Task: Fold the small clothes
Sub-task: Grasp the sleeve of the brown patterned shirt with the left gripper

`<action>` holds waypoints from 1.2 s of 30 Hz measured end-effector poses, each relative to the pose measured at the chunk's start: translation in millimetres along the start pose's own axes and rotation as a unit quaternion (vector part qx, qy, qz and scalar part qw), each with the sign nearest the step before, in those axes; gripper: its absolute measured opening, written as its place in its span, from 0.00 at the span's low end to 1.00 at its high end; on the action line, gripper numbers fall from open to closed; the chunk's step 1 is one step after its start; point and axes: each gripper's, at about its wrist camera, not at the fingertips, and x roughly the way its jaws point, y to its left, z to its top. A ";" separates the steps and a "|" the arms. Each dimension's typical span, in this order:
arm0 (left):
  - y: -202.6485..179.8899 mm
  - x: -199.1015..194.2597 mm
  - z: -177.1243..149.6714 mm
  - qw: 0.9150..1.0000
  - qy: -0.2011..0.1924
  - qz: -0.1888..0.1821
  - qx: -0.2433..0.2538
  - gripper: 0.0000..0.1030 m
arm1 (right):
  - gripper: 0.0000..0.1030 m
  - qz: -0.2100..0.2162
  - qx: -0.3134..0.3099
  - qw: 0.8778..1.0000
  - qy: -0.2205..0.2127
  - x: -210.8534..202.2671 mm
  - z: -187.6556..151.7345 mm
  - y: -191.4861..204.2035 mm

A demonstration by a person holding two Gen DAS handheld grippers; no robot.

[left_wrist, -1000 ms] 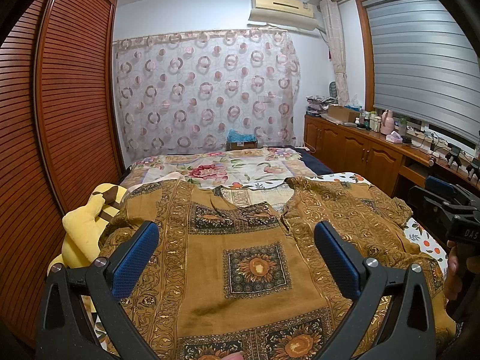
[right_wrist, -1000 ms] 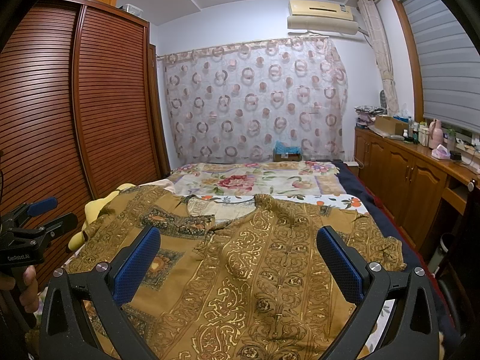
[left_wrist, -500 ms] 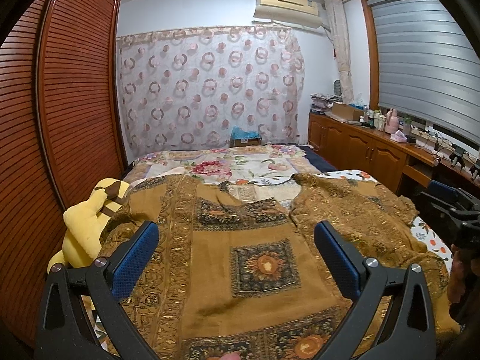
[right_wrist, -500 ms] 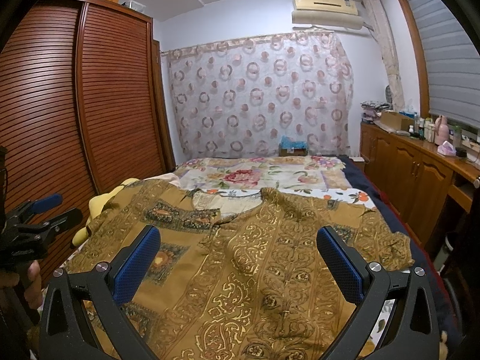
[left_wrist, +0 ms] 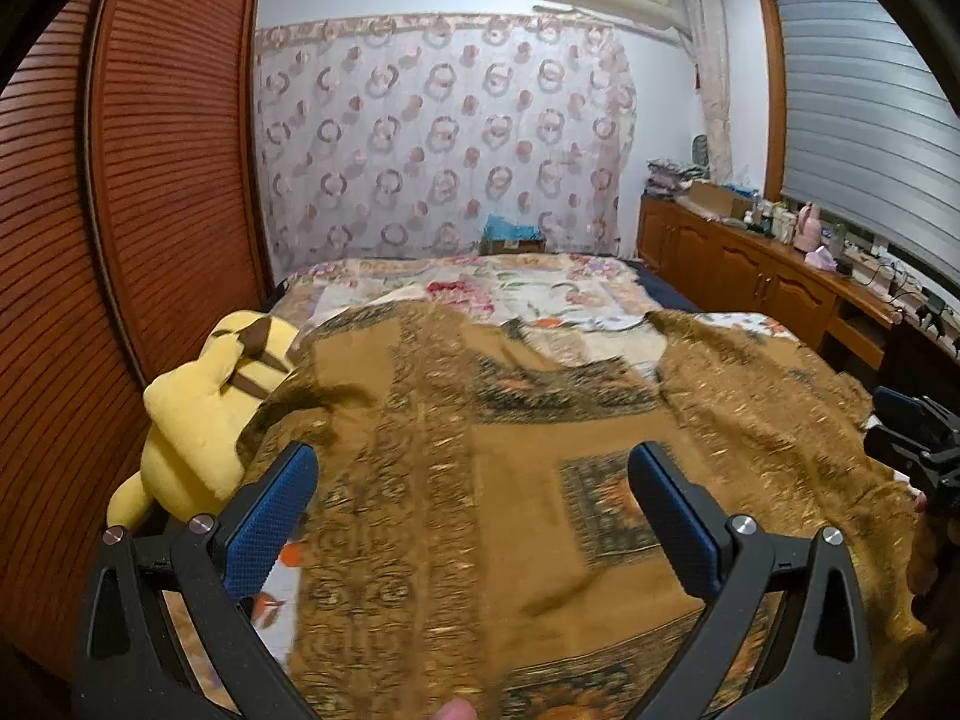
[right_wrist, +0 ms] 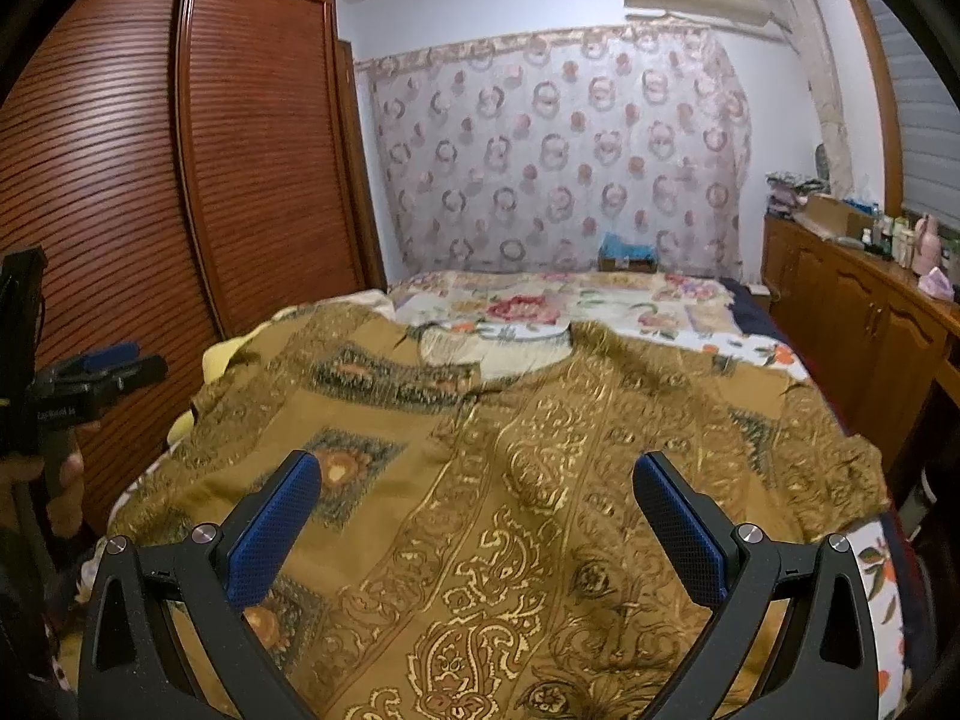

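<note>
A brown and gold patterned garment [left_wrist: 498, 480] [right_wrist: 540, 450] lies spread flat on the bed, neckline toward the far end. My left gripper [left_wrist: 474, 474] hovers open above its left half, blue pads wide apart, nothing between them. My right gripper [right_wrist: 477, 480] hovers open above the right half, also empty. The left gripper [right_wrist: 90, 378] shows at the left edge of the right wrist view, held by a hand. The right gripper [left_wrist: 918, 432] shows at the right edge of the left wrist view.
A yellow plush toy [left_wrist: 204, 414] lies at the bed's left side against the brown slatted wardrobe [left_wrist: 120, 210]. A floral bedsheet [right_wrist: 570, 306] covers the far bed. A wooden cabinet [right_wrist: 858, 324] with bottles runs along the right wall. A patterned curtain [right_wrist: 558, 144] hangs behind.
Both views have shifted: the left gripper swung left, bringing the plush toy closer to centre, with motion blur. The right gripper dipped slightly toward the garment. The garment lies the same.
</note>
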 end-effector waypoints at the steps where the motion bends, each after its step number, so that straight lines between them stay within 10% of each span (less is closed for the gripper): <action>1: 7.4 3.7 -2.1 1.000 0.006 0.000 -0.003 1.00 | 1.00 0.001 -0.002 1.000 0.008 4.2 -0.8 -1.9; 7: 46.5 21.8 -16.9 0.999 0.034 0.007 -0.031 0.97 | 1.00 -0.002 -0.011 0.999 0.040 12.8 1.7 -4.1; 17: 116.8 67.9 -28.4 0.991 0.095 0.014 -0.095 0.60 | 1.00 -0.008 -0.037 0.996 0.081 22.9 15.9 -0.8; 29: 152.3 120.0 -44.2 0.977 0.167 0.002 -0.132 0.55 | 1.00 -0.010 -0.048 0.996 0.078 18.8 18.2 10.7; 33: 150.7 116.5 -40.6 0.979 0.158 -0.014 -0.130 0.15 | 1.00 -0.008 -0.049 0.996 0.070 16.1 12.6 9.9; 36: 142.1 109.7 -32.2 0.983 0.145 -0.013 -0.112 0.05 | 1.00 -0.005 -0.046 0.997 0.069 18.2 11.7 6.5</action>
